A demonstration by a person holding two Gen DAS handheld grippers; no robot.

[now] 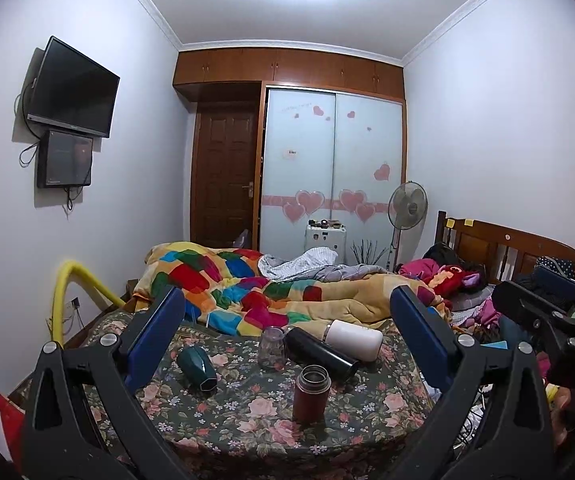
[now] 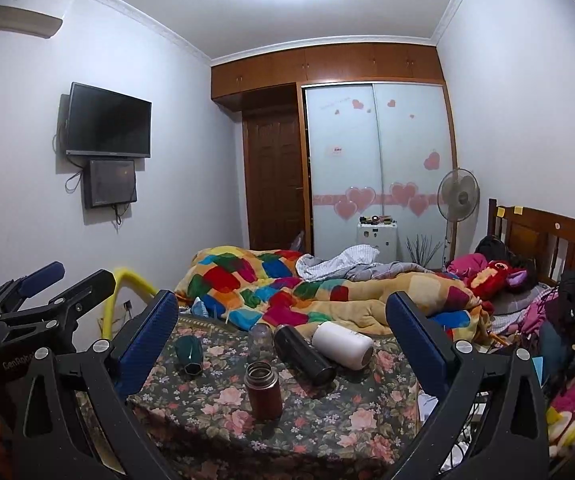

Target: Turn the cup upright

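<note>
While both tools hung back from the floral-patterned cloth-covered surface [image 1: 247,420], the left hand-held gripper [image 1: 287,316] and the right hand-held gripper [image 2: 281,314] each had their blue-padded jaws spread wide and gripped nothing. Several cups lay on their sides on the cloth: a dark green faceted cup [image 1: 196,368] at the left, its long axis running front to back with its hexagonal end turned toward the cameras; a black cylindrical flask [image 1: 319,351] in the middle, angled with its open mouth toward the near right; and a white cylindrical tumbler [image 1: 353,338] just behind it, touching or nearly touching it, its axis running left to right. A small clear glass jar [image 1: 272,347] stood upright between the green cup and the black flask, and a brown metal thermos with a steel rim [image 1: 312,393] stood upright nearest the cameras, open at the top. Whether the green cup's facing end was its mouth or base was hard to make out. Behind the cups a multicoloured patchwork quilt [image 1: 247,284] was heaped on the bed, with a wooden headboard [image 1: 515,248] and piled clothes [image 2: 567,308] at the right. The fisheye edges cut off the cloth's near corners.
</note>
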